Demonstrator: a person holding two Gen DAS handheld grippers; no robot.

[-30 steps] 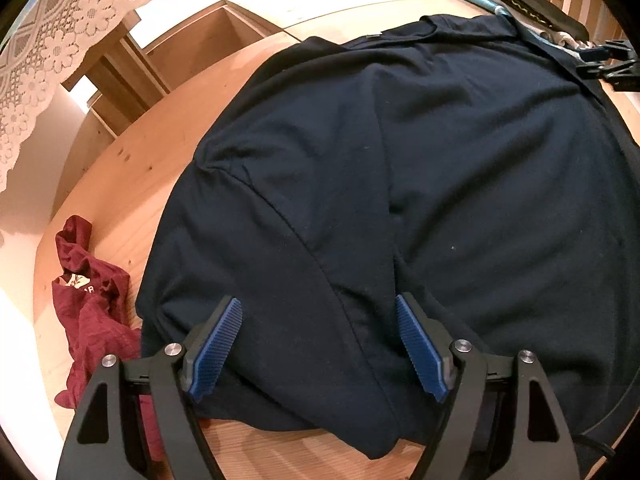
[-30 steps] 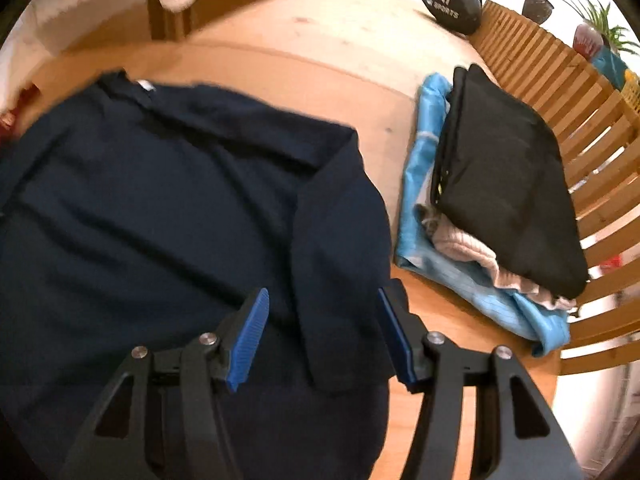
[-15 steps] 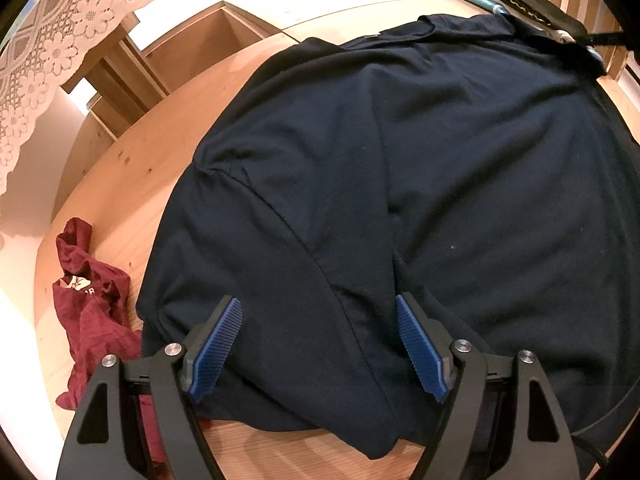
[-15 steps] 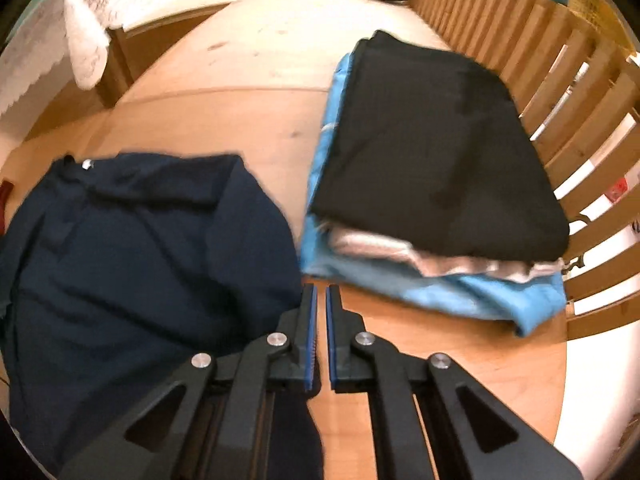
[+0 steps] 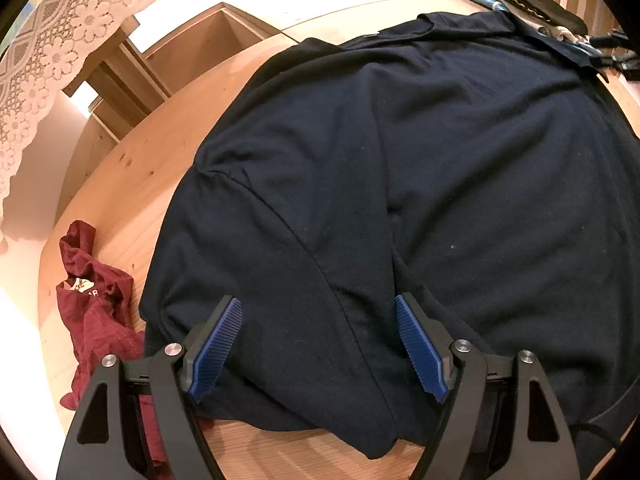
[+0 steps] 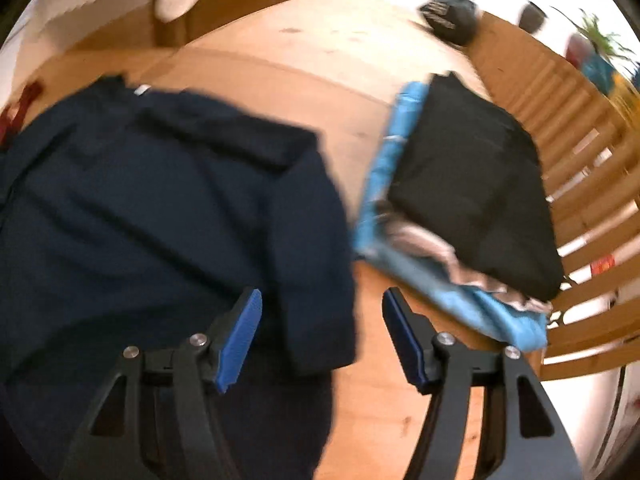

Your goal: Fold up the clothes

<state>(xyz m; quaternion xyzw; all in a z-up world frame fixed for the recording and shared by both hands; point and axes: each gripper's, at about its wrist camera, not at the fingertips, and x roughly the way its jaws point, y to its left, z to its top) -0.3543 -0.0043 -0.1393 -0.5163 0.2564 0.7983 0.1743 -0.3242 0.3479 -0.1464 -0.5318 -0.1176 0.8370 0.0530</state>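
Navy shirt (image 5: 420, 168), spread flat on the wooden table (image 5: 120, 184), filling most of the ground ahead of both claws; collar at the far end, one sleeve folded in over the body directly ahead of the left gripper (image 5: 318, 350), the other sleeve (image 6: 316, 264) folded in and lying between and just beyond the blue pads of the right gripper (image 6: 322, 340). Left gripper: spread wide, pads hovering over the near sleeve and hem, nothing pinched. Right gripper: spread, jaws just lately opening, sleeve edge lying between them but not pressed by either pad; view blurred. Left of the left gripper, touching the shirt's near corner: crumpled maroon garment (image 5: 92, 304) with a pale print. Right of the right gripper and a little ahead, just beside the shirt's sleeve: folded stack (image 6: 460, 216), black piece on top, pale grey in the middle, light blue at the bottom. Beyond that stack, far ahead at the table edge: dark cap or bag (image 6: 450, 18), lettering unreadable. Right of the stack: wooden slatted railing (image 6: 580, 184). Far right beyond the railing: green plant (image 6: 600, 36), blurred. Far ahead and left of the left gripper: white lace cloth (image 5: 56, 52) hanging above wooden furniture (image 5: 172, 56)
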